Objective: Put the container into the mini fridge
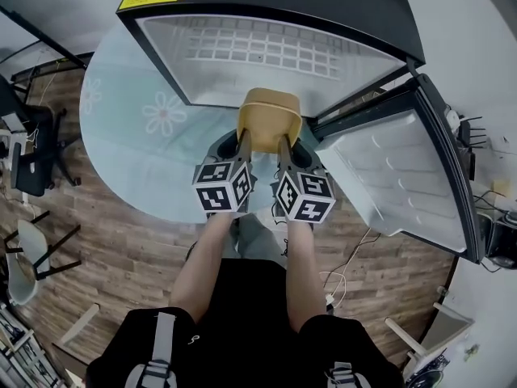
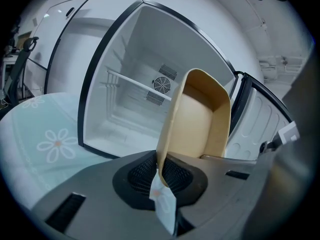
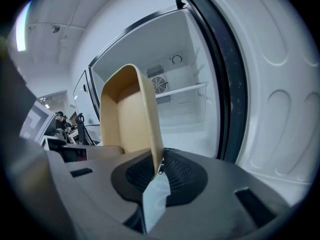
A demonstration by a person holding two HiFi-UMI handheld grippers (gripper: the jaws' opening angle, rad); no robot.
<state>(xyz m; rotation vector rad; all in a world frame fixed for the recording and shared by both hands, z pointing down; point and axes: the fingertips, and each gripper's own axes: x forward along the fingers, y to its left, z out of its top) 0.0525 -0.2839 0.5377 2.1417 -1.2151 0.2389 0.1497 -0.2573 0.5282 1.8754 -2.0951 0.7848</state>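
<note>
At the fridge mouth: tan open-topped rectangular plastic container (image 1: 271,110) is carried between both grippers, just in front of the black mini fridge with white liner (image 1: 212,87), above the edge of the round table with pale daisy-print cloth (image 1: 129,148). Door (image 1: 396,176) is already swung open, so access is done. Not yet done: container inside, set down, let go, grippers out. Left gripper (image 1: 242,140) is clenched on the container's left wall, right gripper (image 1: 285,142) on its right wall; each gripper view shows the ribbed pads pinching a thin tan wall edge-on. Head view alone gives the two-sided hold and the position against the opening, though I can't tell if the far end has crossed the sill. Left gripper view alone shows the cavity well: white shelf (image 2: 135,84), round fan vent (image 2: 161,85), bare floor below, which looks like the landing spot. Right gripper view adds the moulded door liner close on the right.
</note>
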